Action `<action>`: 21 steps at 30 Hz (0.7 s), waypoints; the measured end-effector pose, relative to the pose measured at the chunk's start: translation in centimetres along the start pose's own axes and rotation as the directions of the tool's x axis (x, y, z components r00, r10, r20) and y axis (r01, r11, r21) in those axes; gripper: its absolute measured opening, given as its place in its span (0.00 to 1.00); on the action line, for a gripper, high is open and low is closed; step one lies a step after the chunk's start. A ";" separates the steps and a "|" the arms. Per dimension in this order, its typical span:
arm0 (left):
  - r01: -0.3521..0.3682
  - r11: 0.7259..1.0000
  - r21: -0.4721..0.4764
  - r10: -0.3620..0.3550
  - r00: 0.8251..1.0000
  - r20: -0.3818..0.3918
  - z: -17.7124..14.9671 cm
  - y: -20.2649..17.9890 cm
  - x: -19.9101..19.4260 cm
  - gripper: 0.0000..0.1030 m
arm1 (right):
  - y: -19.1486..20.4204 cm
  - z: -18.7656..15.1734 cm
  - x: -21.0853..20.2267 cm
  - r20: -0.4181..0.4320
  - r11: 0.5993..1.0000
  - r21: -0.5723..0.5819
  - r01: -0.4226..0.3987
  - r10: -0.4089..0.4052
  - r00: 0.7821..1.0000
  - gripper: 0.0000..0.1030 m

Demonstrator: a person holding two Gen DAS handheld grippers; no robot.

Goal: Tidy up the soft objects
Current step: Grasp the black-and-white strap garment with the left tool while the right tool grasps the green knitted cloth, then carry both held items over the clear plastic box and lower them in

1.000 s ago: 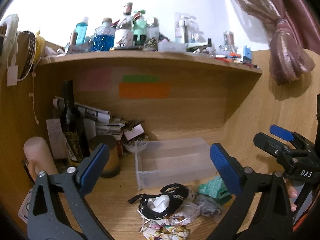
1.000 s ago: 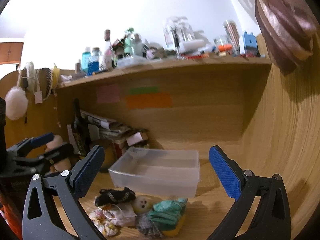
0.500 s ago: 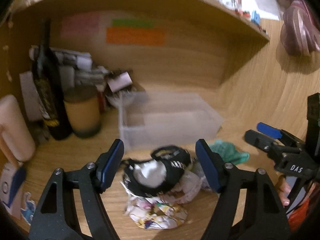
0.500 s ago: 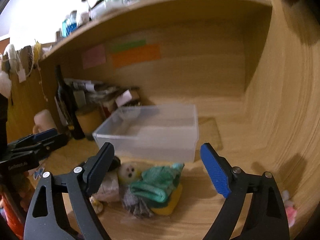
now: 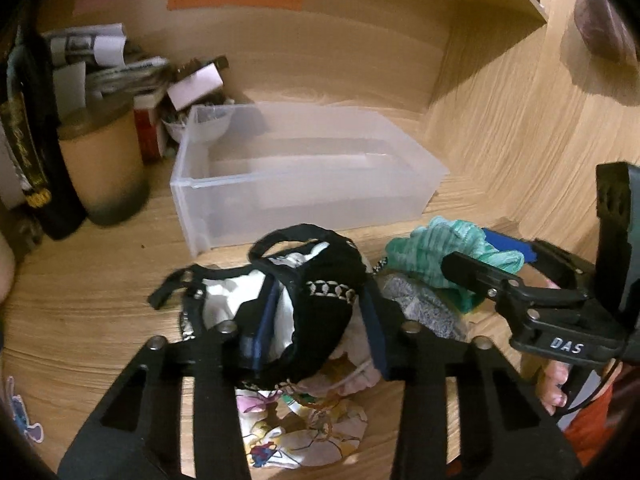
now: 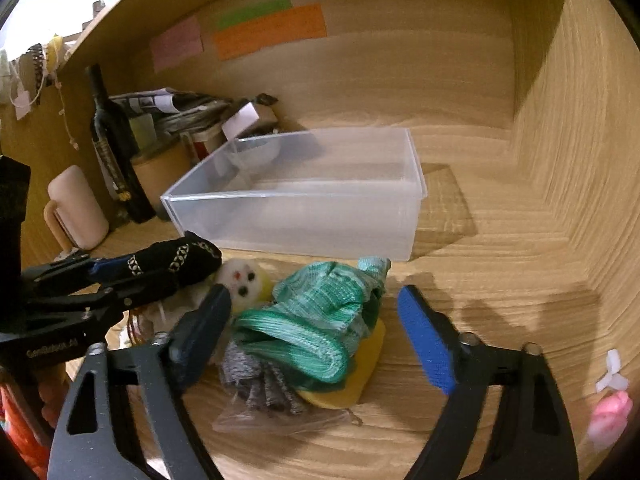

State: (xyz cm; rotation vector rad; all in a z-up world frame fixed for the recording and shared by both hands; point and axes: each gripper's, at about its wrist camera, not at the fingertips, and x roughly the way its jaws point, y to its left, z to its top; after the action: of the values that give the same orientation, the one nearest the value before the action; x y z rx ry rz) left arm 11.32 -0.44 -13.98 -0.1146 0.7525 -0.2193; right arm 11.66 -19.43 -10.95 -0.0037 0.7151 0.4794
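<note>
A pile of soft things lies on the wooden desk in front of a clear plastic bin point(image 5: 304, 184), also in the right wrist view point(image 6: 304, 200). My left gripper point(image 5: 316, 320) has its jaws narrowed around a black fabric piece with a white chain pattern point(image 5: 320, 280), also visible in the right wrist view point(image 6: 176, 260). My right gripper point(image 6: 316, 332) is open, its fingers either side of a green knitted cloth point(image 6: 316, 316), seen too in the left wrist view point(image 5: 440, 252). A grey cloth point(image 6: 260, 388), a yellow sponge point(image 6: 352, 384), a small white plush face point(image 6: 244, 280) and a cartoon-print cloth point(image 5: 304, 432) lie there too.
A dark bottle point(image 6: 112, 140), a tan cylinder point(image 5: 104, 168), a beige mug point(image 6: 76, 208) and stacked papers point(image 5: 108, 64) crowd the back left. The shelf's wooden side wall point(image 6: 580, 160) rises on the right. A pink object point(image 6: 608, 416) lies at far right.
Both grippers moved down and forward onto the pile. My left jaws narrowed around the black fabric. My right gripper came down around the green cloth, still open.
</note>
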 end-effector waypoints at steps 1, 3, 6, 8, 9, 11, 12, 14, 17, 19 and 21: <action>0.004 1.000 -0.005 -0.004 1.000 0.000 0.1 0.1 0.1 0.33 | -0.1 0.0 0.2 -0.011 1.000 0.001 -0.011 0.011 1.000 0.65; 0.009 1.000 -0.009 -0.009 1.000 0.006 0.0 0.1 0.0 0.30 | -0.1 -0.1 0.6 -0.020 1.000 0.004 -0.021 0.021 1.000 0.55; 0.010 1.000 -0.011 -0.009 1.000 0.018 0.0 0.0 -0.3 0.26 | -0.1 -0.2 0.8 -0.027 1.000 -0.004 -0.025 0.025 0.999 0.42; 0.008 1.000 -0.012 -0.007 1.000 0.026 0.1 0.2 -0.5 0.23 | 0.0 -0.1 0.9 -0.021 1.000 -0.006 -0.021 0.021 1.000 0.33; 0.008 1.000 -0.012 -0.007 0.999 0.032 0.1 0.2 -0.7 0.22 | 0.0 0.0 0.8 -0.016 1.000 -0.004 -0.021 0.021 1.000 0.29; 0.006 1.000 -0.012 -0.005 0.999 0.048 0.3 0.3 -1.1 0.20 | -0.1 0.2 0.5 0.003 1.000 0.000 -0.022 0.022 1.000 0.25; 0.006 1.000 -0.014 -0.005 0.998 0.061 0.5 0.4 -1.5 0.19 | -0.2 0.4 0.2 0.016 1.000 0.001 -0.020 0.020 1.000 0.23; 0.002 1.000 -0.016 0.000 0.996 0.084 0.8 0.6 -2.2 0.18 | -0.3 0.8 -0.4 0.043 1.000 -0.002 -0.016 0.016 0.999 0.22; -0.009 1.000 -0.022 0.011 0.993 0.122 1.5 1.0 -3.2 0.17 | -0.2 1.6 -1.4 0.085 1.000 -0.016 -0.010 0.011 0.996 0.21; -0.010 1.000 -0.027 0.014 0.989 0.146 2.1 1.4 -3.9 0.17 | 0.0 2.2 -2.0 0.112 1.000 -0.028 -0.006 0.009 0.994 0.20; -0.008 1.000 -0.030 0.013 0.986 0.166 2.6 1.6 -4.5 0.17 | 0.2 2.7 -2.5 0.137 0.999 -0.038 -0.002 0.007 0.991 0.20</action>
State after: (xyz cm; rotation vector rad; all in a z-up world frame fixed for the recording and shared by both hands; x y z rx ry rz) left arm 10.12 2.30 -9.42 -0.1551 0.5898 -0.1865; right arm 11.67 -19.84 -7.30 -0.0040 0.5716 0.4928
